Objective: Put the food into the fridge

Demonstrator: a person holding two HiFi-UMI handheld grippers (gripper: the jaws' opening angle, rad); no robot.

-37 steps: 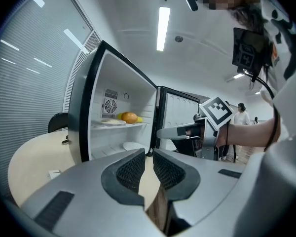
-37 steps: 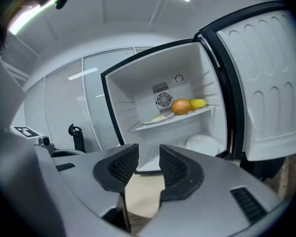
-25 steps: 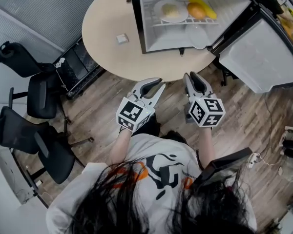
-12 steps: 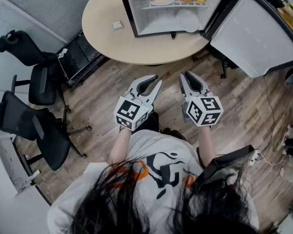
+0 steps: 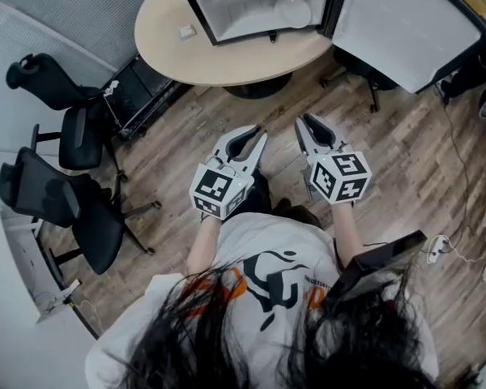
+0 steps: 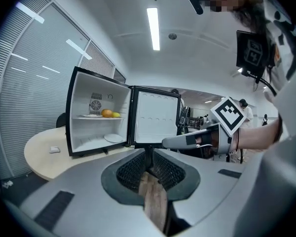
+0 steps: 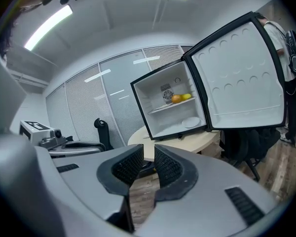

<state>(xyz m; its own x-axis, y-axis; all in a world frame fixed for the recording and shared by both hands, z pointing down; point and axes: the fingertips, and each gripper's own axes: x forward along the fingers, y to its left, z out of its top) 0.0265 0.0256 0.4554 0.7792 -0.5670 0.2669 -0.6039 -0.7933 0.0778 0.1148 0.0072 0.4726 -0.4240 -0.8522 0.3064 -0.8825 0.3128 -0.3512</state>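
Moved: you've backed away from fridge (image 5: pixel 251 24) and desk (image 5: pixel 227 59).
Left hand-held gripper (image 5: pixel 257 138): closed, empty.
Right hand-held gripper (image 5: pixel 306 123): closed, empty.
Fruit (image 6: pixel 107 113): probably light, bruisable; pinch mid-body softly.

Place: you're standing in an office meeting room.
Seating: black swivel chairs (image 5: pixel 73 136) on star bases stand at your left.
Worktop: a round, pale meeting worktop (image 5: pixel 227 59) carries a small fridge (image 5: pixel 251 6), its door open.
Walls: glass partitions hung with slatted blinds (image 7: pixel 89 112).
Ceiling: long strip lights (image 6: pixel 153 21) on white panels.
Floor: wood-look planks (image 5: pixel 405 160) with trailing cables (image 5: pixel 458 254).
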